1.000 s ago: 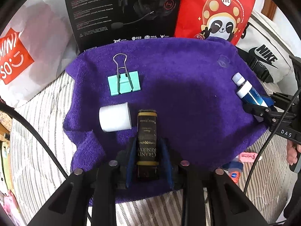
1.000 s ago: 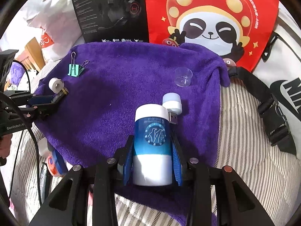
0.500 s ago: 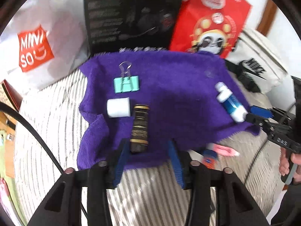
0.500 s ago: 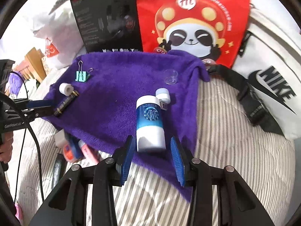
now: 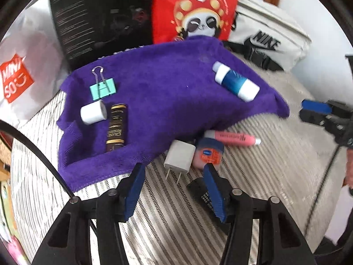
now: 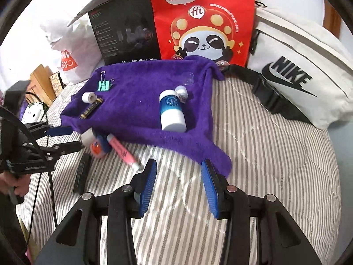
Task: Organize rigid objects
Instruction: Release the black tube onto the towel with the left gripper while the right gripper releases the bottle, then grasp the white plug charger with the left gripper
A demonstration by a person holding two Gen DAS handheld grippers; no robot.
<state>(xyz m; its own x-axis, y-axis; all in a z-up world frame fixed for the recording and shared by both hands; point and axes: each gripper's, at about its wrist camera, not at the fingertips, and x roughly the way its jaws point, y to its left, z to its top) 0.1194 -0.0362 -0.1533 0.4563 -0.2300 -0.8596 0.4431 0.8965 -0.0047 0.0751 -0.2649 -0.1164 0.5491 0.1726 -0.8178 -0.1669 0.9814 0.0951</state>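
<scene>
A purple towel (image 5: 165, 84) (image 6: 136, 101) lies on the striped bed. On it are a green binder clip (image 5: 102, 89), a white roll (image 5: 93, 112), a dark gold-lettered tube (image 5: 116, 127) and a blue-and-white bottle (image 5: 236, 84) (image 6: 172, 110). Off the towel lie a white charger plug (image 5: 179, 159), a blue-capped small jar (image 5: 208, 153) and a pink tube (image 5: 231, 137) (image 6: 123, 152). My left gripper (image 5: 174, 172) is open and empty just before the plug and jar. My right gripper (image 6: 178, 170) is open and empty over the bedsheet, short of the towel's corner.
A black headset box (image 6: 125, 33), a red panda bag (image 6: 203, 19), a white Nike bag (image 6: 297, 72) and a Miniso bag (image 5: 17, 77) stand behind the towel. A clear cup (image 6: 188, 78) and a small white cap (image 6: 181, 90) rest on the towel. A black flat object (image 6: 82, 173) lies on the sheet.
Both grippers opened and let go: the dark tube and the blue-and-white bottle now lie on the towel. Both grippers drew back toward the bed's near side; the left swung right toward the plug.
</scene>
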